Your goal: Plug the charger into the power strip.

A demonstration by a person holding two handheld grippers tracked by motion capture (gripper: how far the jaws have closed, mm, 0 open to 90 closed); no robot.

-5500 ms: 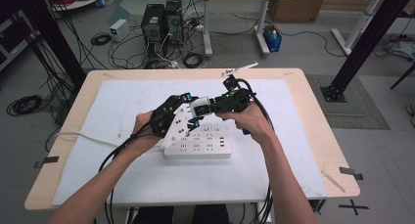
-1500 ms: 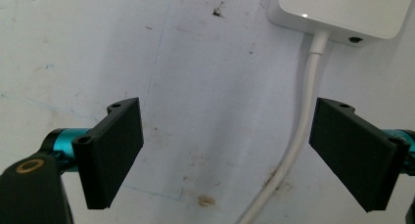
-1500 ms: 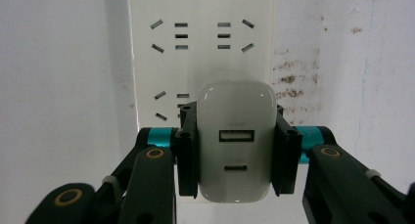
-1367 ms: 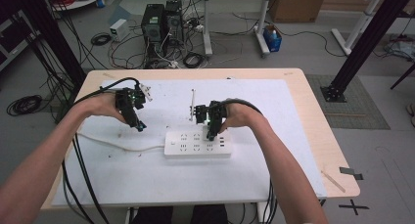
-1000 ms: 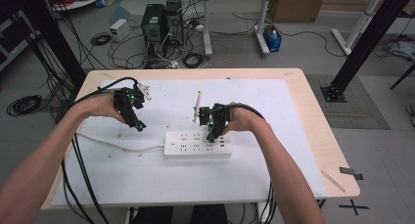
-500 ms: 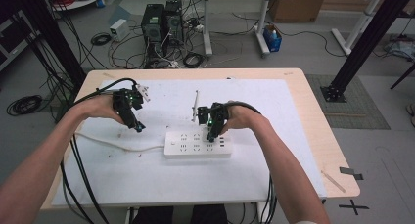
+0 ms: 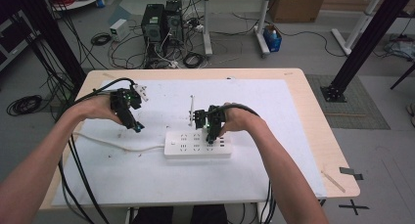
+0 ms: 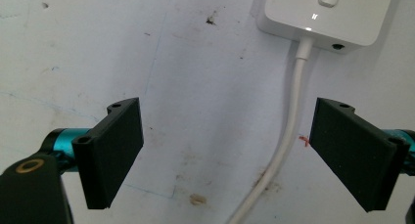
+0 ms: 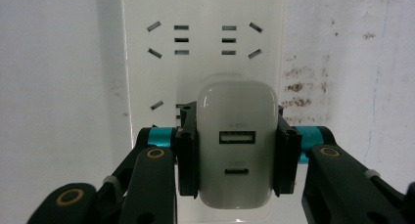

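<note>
A person is standing at a wooden table (image 7: pixel 313 116) covered by a white mat, where the right gripper (image 9: pixel 237 150) is clamping a white rounded USB charger block (image 9: pixel 237 150) by its sides, right over the white plastic power strip (image 7: pixel 197 145) lying near the table's middle. The left gripper (image 8: pixel 225 150) is hovering to the left, jaws wide apart and empty, above the strip's white cord (image 8: pixel 288 136). If the charger is tilting as it goes down, its prongs may be missing the slots and shoving the unsteadied strip sideways.
</note>
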